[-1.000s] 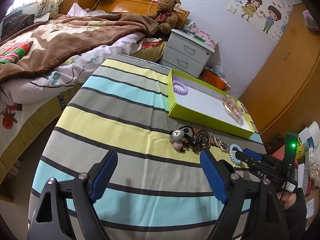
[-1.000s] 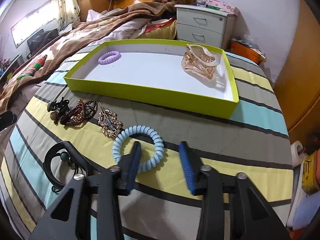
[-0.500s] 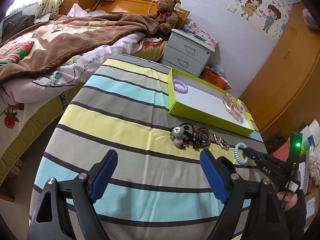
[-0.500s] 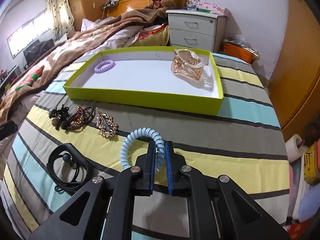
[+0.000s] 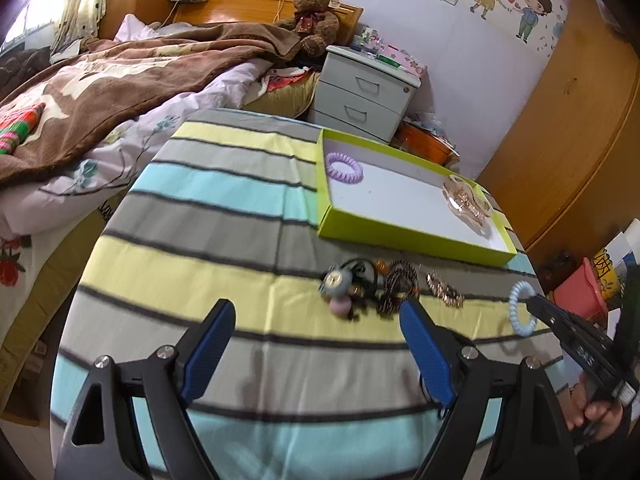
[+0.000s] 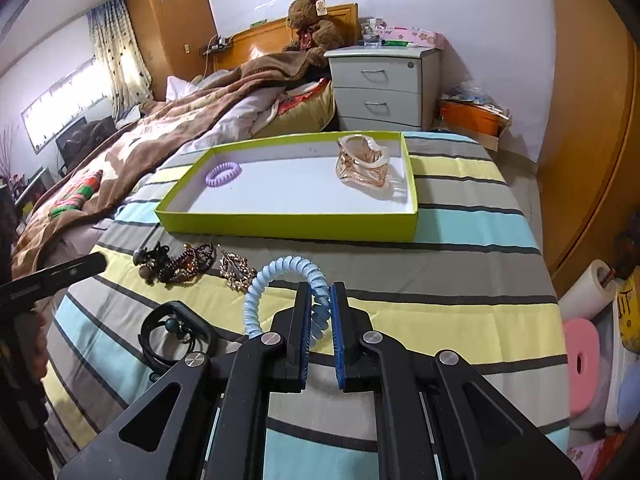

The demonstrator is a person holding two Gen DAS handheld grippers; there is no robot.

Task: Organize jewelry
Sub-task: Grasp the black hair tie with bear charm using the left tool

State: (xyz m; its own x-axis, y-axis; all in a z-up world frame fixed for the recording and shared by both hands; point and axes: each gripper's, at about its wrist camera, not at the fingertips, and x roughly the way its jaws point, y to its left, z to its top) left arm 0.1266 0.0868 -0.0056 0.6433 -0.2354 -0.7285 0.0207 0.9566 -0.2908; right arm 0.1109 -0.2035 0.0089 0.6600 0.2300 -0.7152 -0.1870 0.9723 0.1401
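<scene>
Above the striped bench [image 6: 460, 264] we hold our right claw [image 6: 320, 304] clamped on the blue coil hair tie [image 6: 276, 276], lifted clear of the cloth, near the green tray [image 6: 288, 226]. Our left claw [image 5: 316, 320] hangs wide open, gripping nothing, just short of the beaded bracelets [image 5: 398, 284].

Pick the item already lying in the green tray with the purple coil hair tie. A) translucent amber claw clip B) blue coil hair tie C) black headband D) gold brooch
A: the translucent amber claw clip sits inside the green tray, across from the purple coil hair tie.
</scene>
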